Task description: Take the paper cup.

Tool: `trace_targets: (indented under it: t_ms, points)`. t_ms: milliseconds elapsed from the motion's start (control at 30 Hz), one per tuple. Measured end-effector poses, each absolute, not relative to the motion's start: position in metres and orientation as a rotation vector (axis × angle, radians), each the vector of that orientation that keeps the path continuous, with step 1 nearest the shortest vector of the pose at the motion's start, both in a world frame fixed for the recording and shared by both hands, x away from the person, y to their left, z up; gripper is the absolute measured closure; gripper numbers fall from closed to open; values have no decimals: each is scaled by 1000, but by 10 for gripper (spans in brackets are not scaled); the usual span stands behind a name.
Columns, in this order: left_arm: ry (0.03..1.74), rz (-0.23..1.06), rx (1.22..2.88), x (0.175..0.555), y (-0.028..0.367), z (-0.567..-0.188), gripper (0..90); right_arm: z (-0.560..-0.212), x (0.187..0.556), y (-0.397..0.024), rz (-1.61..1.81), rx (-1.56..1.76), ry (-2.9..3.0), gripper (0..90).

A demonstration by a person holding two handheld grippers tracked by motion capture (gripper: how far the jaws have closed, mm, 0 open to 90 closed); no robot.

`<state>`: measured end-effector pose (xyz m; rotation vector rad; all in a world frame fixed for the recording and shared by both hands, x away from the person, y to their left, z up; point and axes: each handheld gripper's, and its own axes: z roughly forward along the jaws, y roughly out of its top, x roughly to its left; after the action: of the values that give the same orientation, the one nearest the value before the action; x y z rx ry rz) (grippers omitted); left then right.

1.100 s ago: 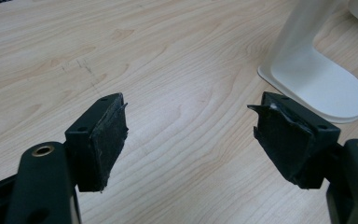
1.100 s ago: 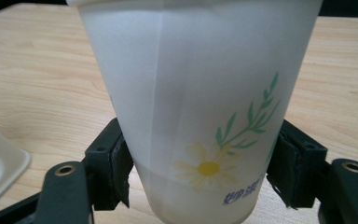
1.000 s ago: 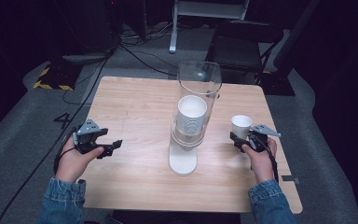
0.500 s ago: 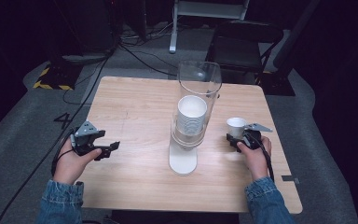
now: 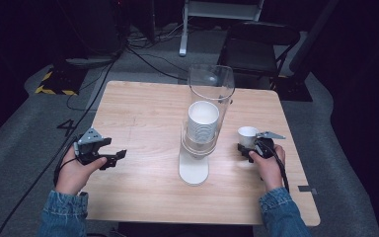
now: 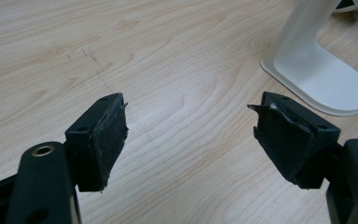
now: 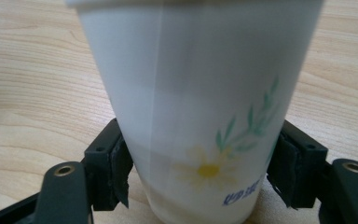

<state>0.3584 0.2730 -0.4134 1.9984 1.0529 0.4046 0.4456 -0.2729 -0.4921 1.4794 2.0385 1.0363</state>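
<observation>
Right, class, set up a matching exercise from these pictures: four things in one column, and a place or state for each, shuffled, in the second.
Things:
1. left gripper
2. right gripper
3. paper cup
4. cup dispenser

Places or states:
A. stands at the middle of the table, a stack of cups inside its clear tube
B. jaws apart over bare wood, nothing between them
C. white, printed with a daisy and green leaves
D. a jaw on each side of a cup, at the table's right side

Pairs: 1-B, 2-D, 3-C, 4-A
</observation>
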Motion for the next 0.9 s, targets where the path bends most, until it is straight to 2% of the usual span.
trace_targets:
  t_ms: [400,533,567,600,900]
  points:
    - [1051,407,1998,360,272,-414,249,-494,443,-274,1017,1478,2063,295]
    - [1047,405,1999,360,272,-413,249,-494,442,-275,1014,1472,2073,231]
    - [1049,402,1995,360,272,-413,249,-492,441,-275,1011,1460,2069,164]
    - [1049,400,1994,361,271,-413,250,-491,440,-275,1013,1452,2067,156]
    - [1038,404,1995,362,271,-412,249,-480,432,-279,1060,1441,2025,159]
